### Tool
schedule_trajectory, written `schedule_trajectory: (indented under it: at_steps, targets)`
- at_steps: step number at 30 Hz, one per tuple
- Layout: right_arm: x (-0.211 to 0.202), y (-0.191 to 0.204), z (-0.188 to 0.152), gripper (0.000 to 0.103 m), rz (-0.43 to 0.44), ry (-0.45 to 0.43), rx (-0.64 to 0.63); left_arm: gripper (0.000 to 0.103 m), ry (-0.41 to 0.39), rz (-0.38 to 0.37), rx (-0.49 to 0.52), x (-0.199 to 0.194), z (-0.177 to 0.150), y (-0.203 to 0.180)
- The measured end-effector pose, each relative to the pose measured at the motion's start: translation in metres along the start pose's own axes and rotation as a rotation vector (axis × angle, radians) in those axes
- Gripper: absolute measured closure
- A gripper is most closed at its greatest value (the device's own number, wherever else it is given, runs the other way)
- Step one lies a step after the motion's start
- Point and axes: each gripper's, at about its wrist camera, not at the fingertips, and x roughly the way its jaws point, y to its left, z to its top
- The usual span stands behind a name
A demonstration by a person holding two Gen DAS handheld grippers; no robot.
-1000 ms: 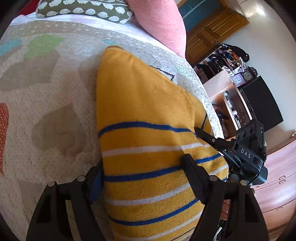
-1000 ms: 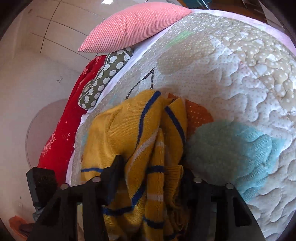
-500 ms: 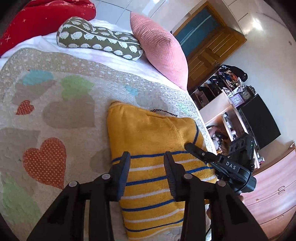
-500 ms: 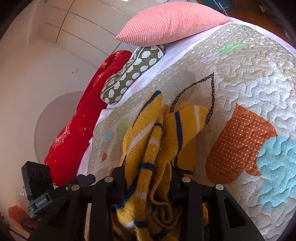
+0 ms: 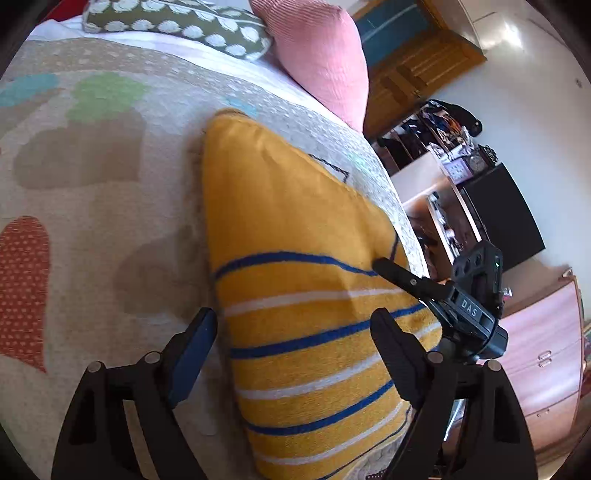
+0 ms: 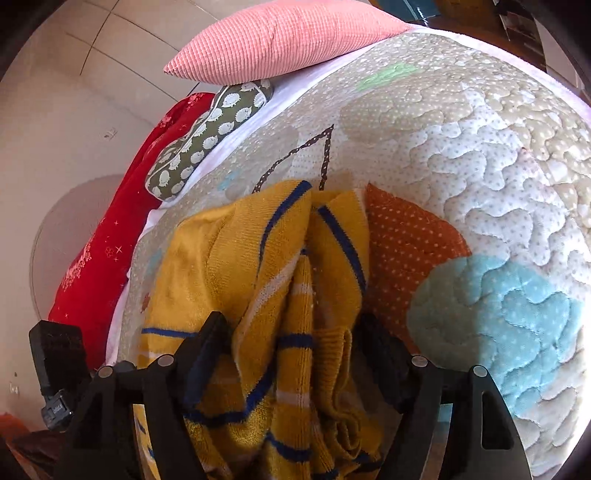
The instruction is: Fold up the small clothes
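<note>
A small yellow knit sweater (image 5: 295, 258) with blue and white stripes lies on the quilted bed cover (image 5: 92, 184). In the left wrist view my left gripper (image 5: 295, 339) is open, its jaws wide on either side of the striped part, close above it. The right gripper's body (image 5: 461, 306) shows at the sweater's right edge. In the right wrist view my right gripper (image 6: 291, 339) is open, with bunched folds of the sweater (image 6: 280, 277) lying between its jaws.
A pink pillow (image 5: 317, 55), a green patterned pillow (image 5: 177, 22) and a red cushion (image 6: 122, 229) sit at the head of the bed. The bed's edge (image 5: 402, 221) runs right of the sweater; shelves and a wooden dresser (image 5: 546, 369) stand beyond it.
My left gripper came back down close over the sweater and opened wide. My right gripper also lowered and its jaws spread apart around the bunched folds.
</note>
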Motion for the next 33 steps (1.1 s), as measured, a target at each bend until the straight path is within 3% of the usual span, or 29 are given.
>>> schedule_trajectory:
  at_steps: [2, 3, 4, 6, 8, 11, 15, 17, 18, 19, 22, 25, 29, 32, 33]
  targets:
    - [0.010, 0.005, 0.000, 0.026, 0.025, 0.016, -0.023, 0.018, 0.039, 0.031, 0.029, 0.017, -0.007, -0.012]
    - [0.013, 0.009, -0.001, 0.038, 0.026, 0.023, -0.031, 0.021, 0.040, 0.065, 0.053, 0.021, -0.010, -0.018]
    - [0.014, 0.012, -0.002, 0.042, 0.031, 0.034, -0.019, 0.024, 0.023, 0.081, 0.064, 0.018, -0.011, -0.021]
    - [0.012, 0.020, -0.002, 0.055, 0.054, 0.041, 0.002, 0.047, 0.001, 0.053, 0.033, 0.005, -0.008, -0.021]
    - [0.005, 0.033, 0.001, 0.057, 0.082, 0.034, -0.019, 0.055, -0.006, 0.045, 0.013, -0.011, -0.002, -0.018]
    - [0.004, 0.057, 0.005, 0.057, 0.130, 0.027, -0.047, 0.055, -0.048, 0.117, 0.037, -0.033, 0.006, -0.018]
    - [0.028, 0.073, -0.001, 0.056, 0.105, 0.049, -0.083, 0.052, -0.058, 0.245, 0.020, -0.042, 0.009, -0.004]
    - [0.047, 0.067, -0.009, 0.048, 0.013, 0.064, -0.082, 0.042, -0.031, 0.307, -0.006, -0.035, 0.003, 0.009]
    - [0.051, 0.063, -0.012, 0.045, -0.031, 0.053, -0.080, 0.038, -0.035, 0.304, -0.011, -0.035, -0.002, 0.014]
    - [0.050, 0.059, -0.014, 0.045, -0.019, 0.040, -0.069, 0.038, -0.045, 0.289, -0.017, -0.039, -0.007, 0.016]
    - [0.027, 0.064, -0.013, 0.044, -0.062, -0.007, -0.062, 0.038, -0.105, 0.311, 0.002, -0.062, -0.023, 0.010]
    - [-0.015, 0.086, -0.013, 0.045, -0.115, -0.107, -0.161, 0.038, -0.185, 0.364, 0.047, -0.083, -0.042, -0.004]
    - [-0.049, 0.118, -0.028, 0.050, 0.037, -0.133, -0.212, 0.038, -0.208, 0.390, 0.048, -0.083, -0.072, -0.007]
    - [-0.037, 0.125, -0.048, 0.051, 0.183, -0.028, -0.194, 0.038, -0.141, 0.360, -0.006, -0.061, -0.083, 0.005]
    - [-0.027, 0.123, -0.053, 0.051, 0.189, 0.001, -0.176, 0.037, -0.139, 0.352, -0.021, -0.058, -0.086, 0.008]
